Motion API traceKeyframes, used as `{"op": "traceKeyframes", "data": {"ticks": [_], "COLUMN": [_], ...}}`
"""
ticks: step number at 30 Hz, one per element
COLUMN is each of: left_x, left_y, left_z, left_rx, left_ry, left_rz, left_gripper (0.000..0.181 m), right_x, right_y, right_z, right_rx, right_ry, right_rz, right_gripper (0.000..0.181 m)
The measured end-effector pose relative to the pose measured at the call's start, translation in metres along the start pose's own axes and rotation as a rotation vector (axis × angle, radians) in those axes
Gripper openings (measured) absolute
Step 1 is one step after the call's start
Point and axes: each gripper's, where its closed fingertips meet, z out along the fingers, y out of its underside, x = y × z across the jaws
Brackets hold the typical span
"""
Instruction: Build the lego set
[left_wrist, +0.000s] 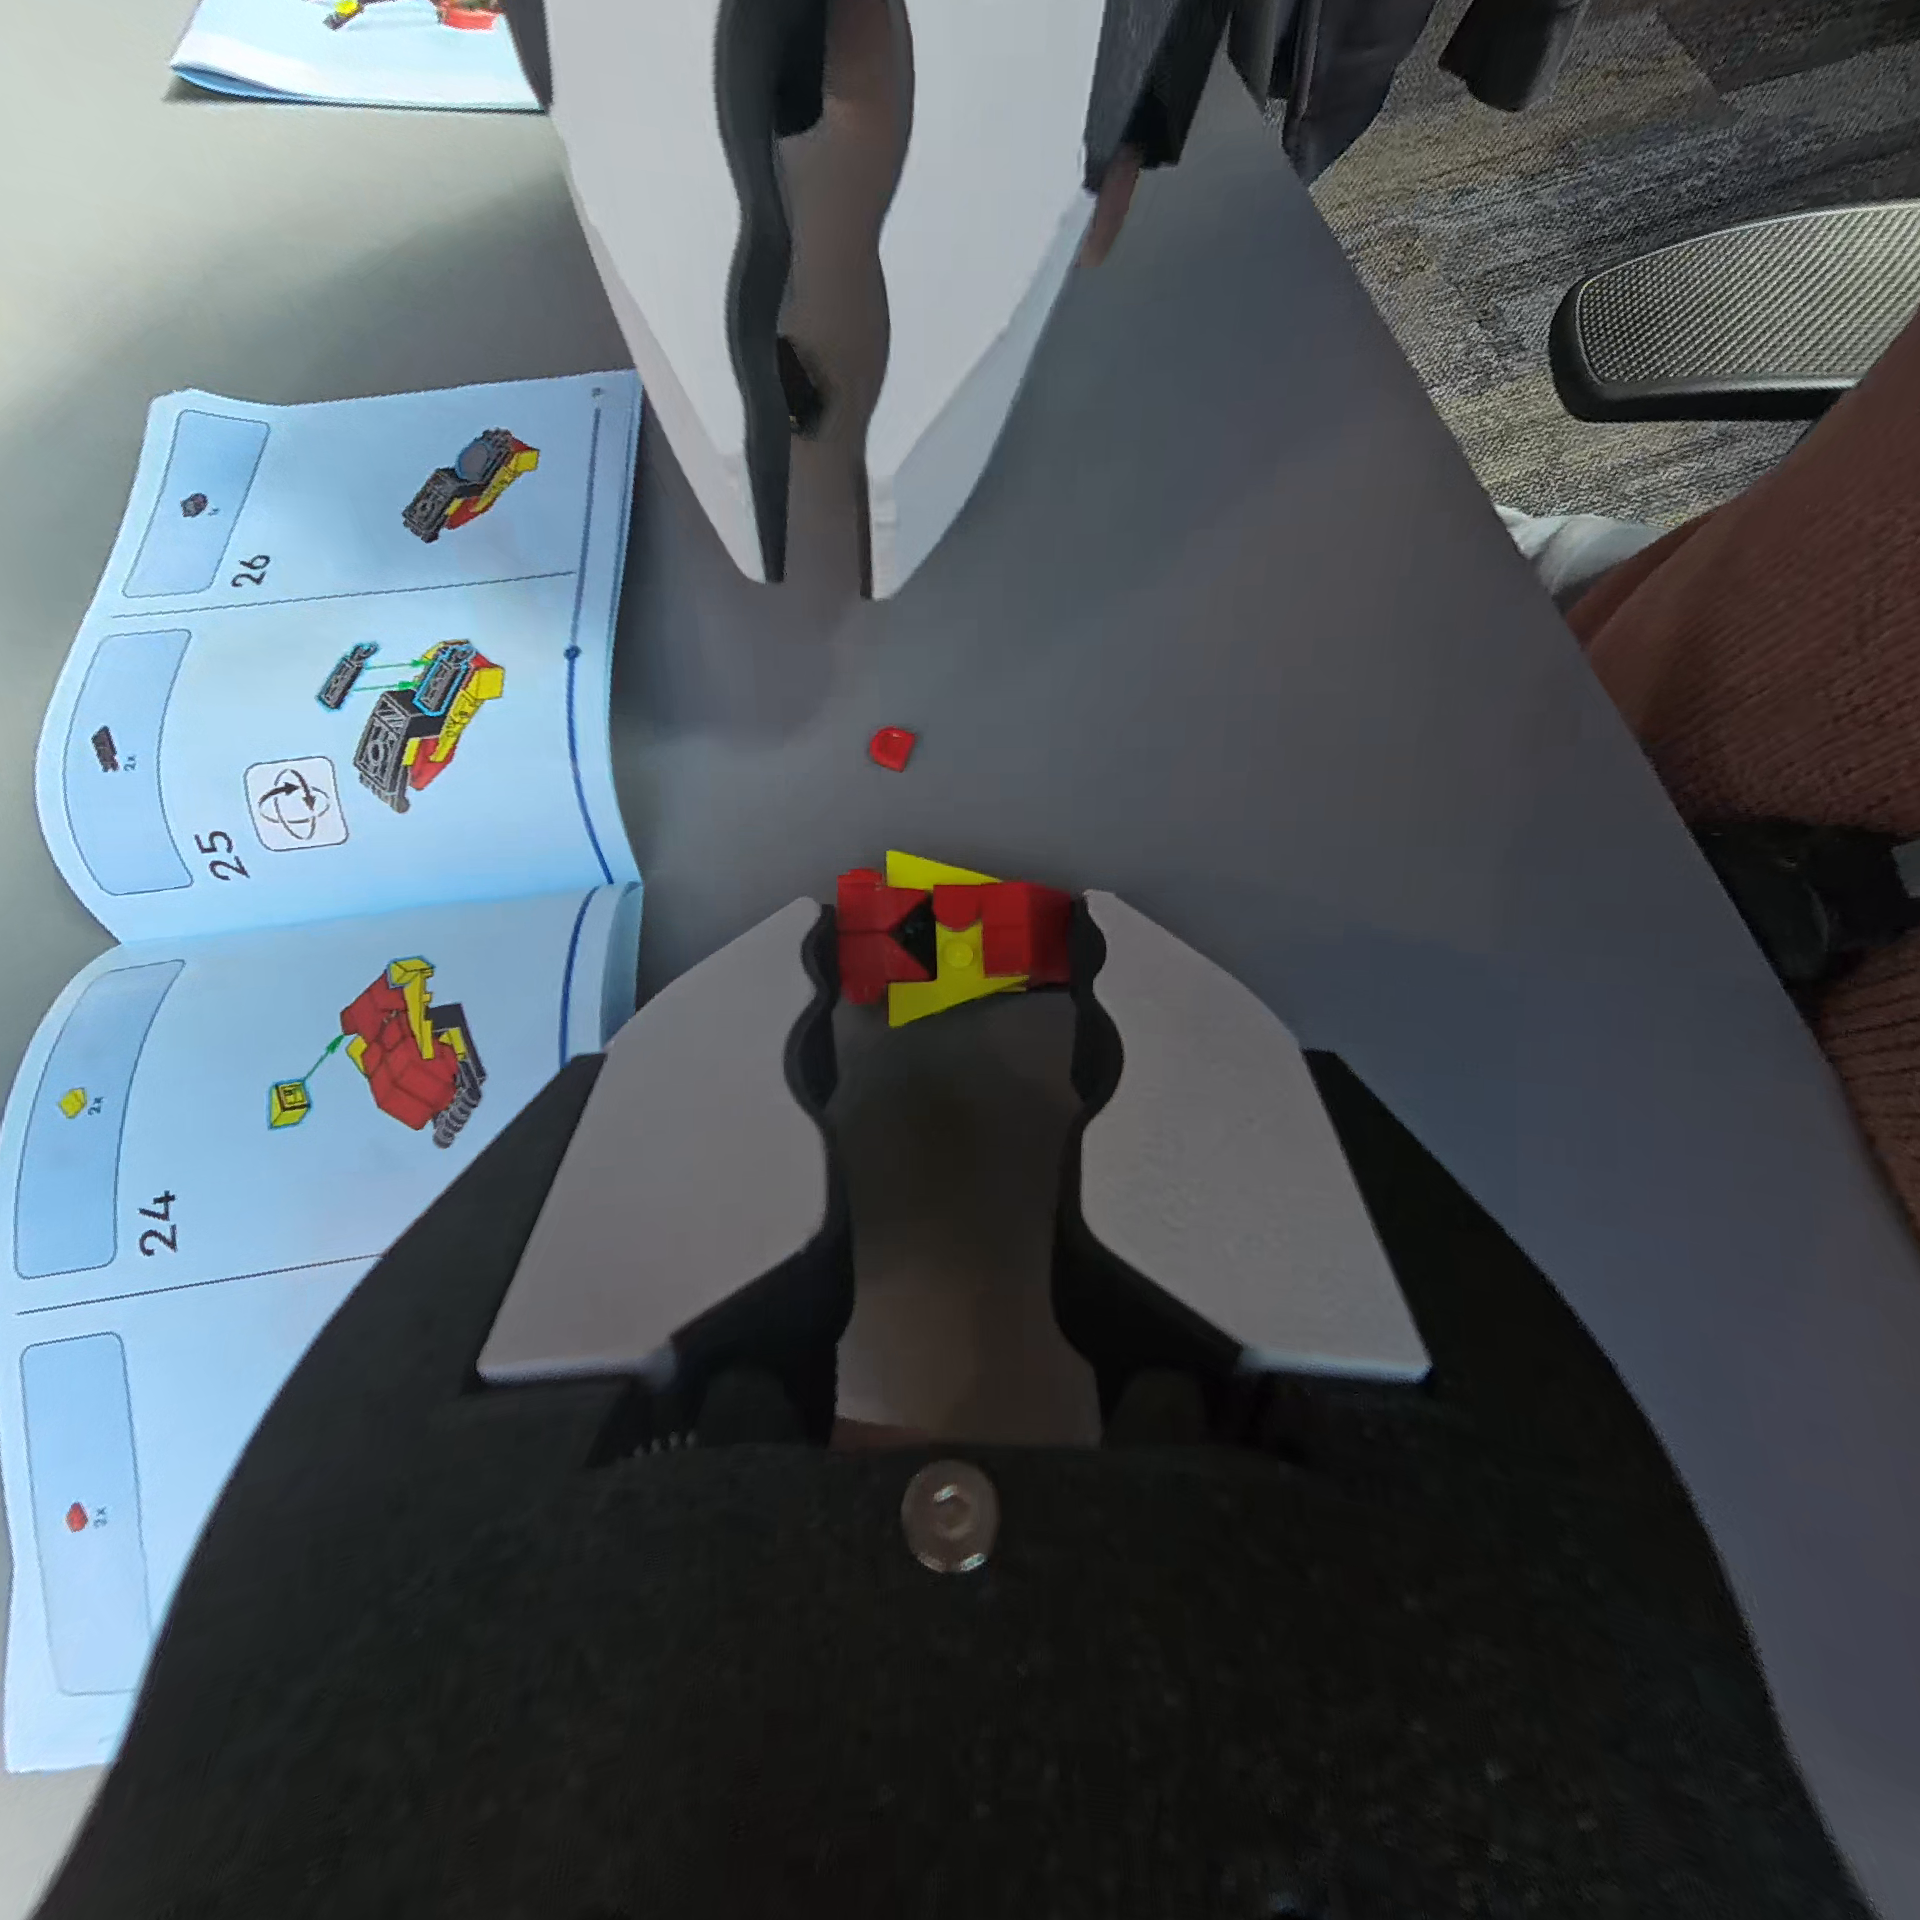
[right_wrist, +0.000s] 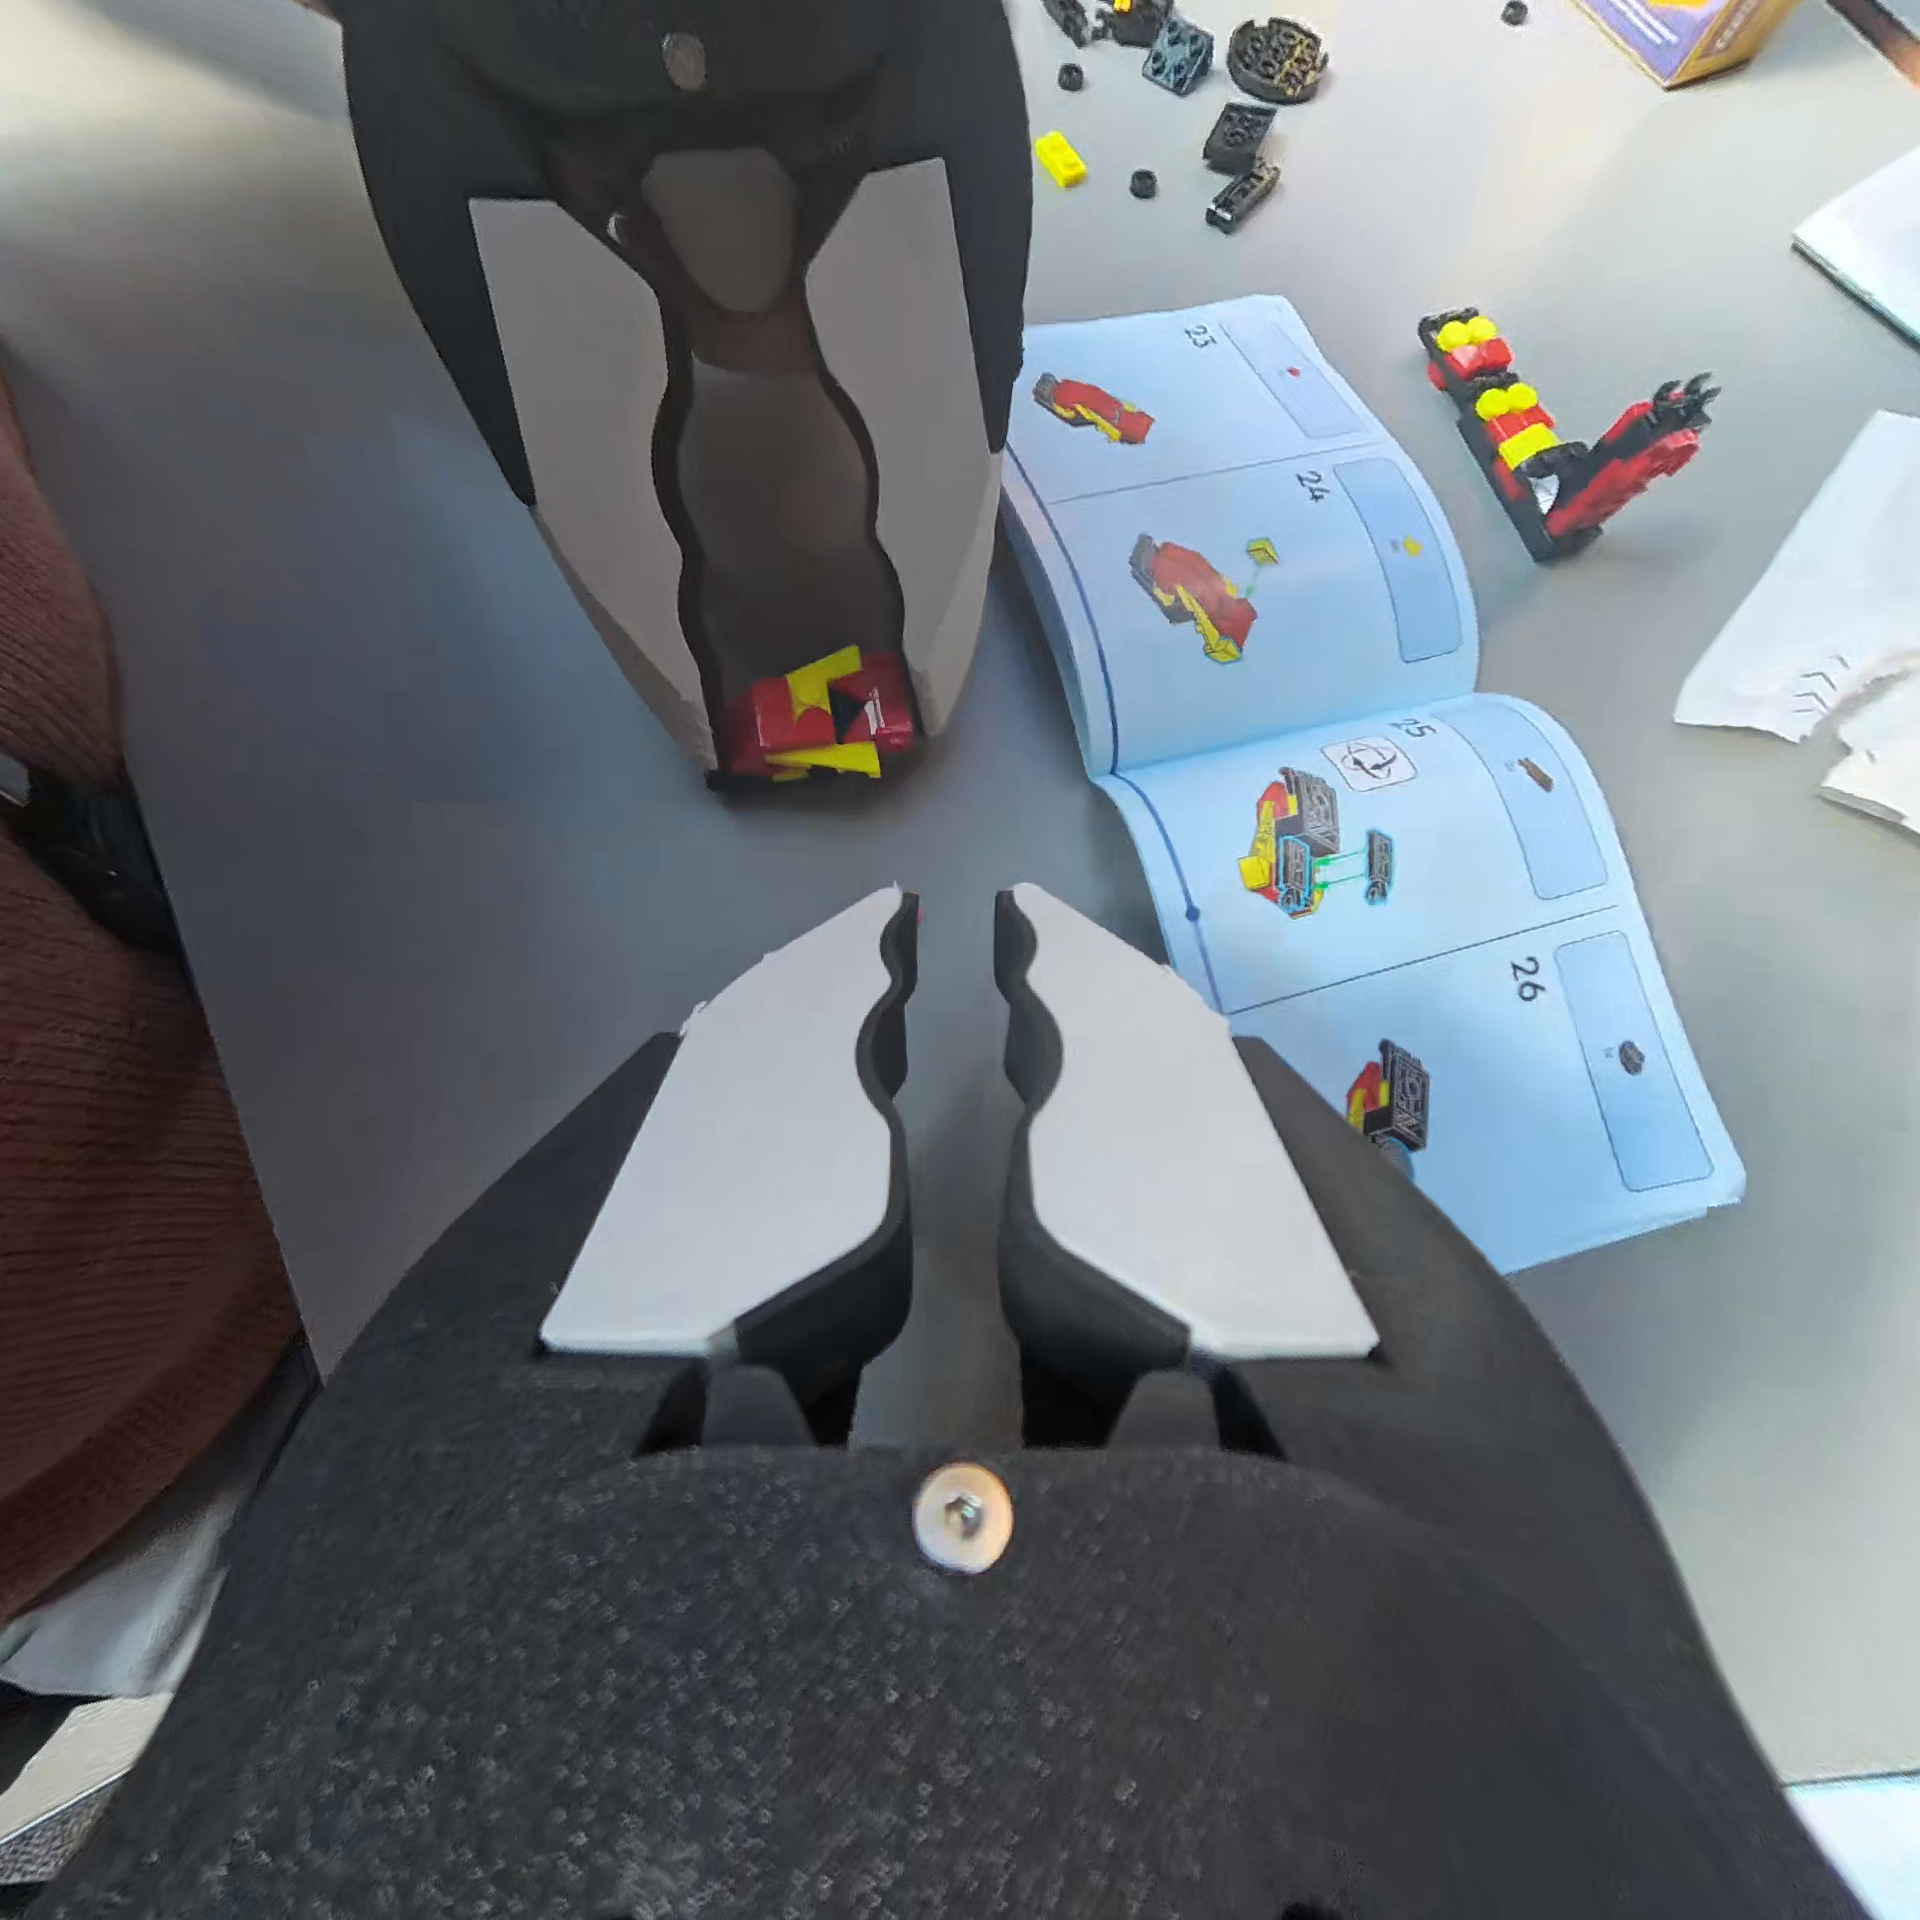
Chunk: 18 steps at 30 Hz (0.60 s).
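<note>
While left claw (left_wrist: 954, 940) clamps red-yellow assembly (left_wrist: 951, 935) | right claw (right_wrist: 956, 914) empty, narrowly parted

Bright, even daylight is falling across the grey table (right_wrist: 364, 582), glaring palest toward two o'clock in the right wrist view. Soft shadows are pooling beneath the grippers. Wide-angle distortion is bending the instruction booklet (left_wrist: 343, 790) and table edges outward, and the corners are smearing.

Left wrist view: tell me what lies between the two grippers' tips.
One small red piece lies loose on the gray table, between the right gripper and the red-and-yellow build held by the left gripper.
</note>
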Motion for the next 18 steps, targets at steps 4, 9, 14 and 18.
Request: {"op": "traceKeyframes", "data": {"ticks": [4, 9, 14, 18], "left_x": [0.004, 0.003, 0.003, -0.001], "left_y": [-0.006, -0.013, -0.013, -0.015], "left_z": [0.0, -0.014, -0.032, -0.038], "left_rx": [0.025, 0.064, 0.118, 0.178], "left_ry": [0.011, -0.027, -0.076, -0.161], "left_rz": [-0.008, -0.027, -0.069, -0.054], "left_gripper": [0.048, 0.054, 0.052, 0.052], "right_x": [-0.007, -0.01, -0.016, -0.016], "right_y": [0.019, 0.018, 0.017, -0.008], "right_z": [0.014, 0.024, 0.032, 0.022], "right_rx": [-0.111, -0.113, -0.131, 0.05], "right_ry": [0.022, 0.01, -0.022, -0.09], "right_rz": [0.001, 0.016, 0.026, 0.263], "right_gripper": [0.015, 0.015, 0.007, 0.007]}}
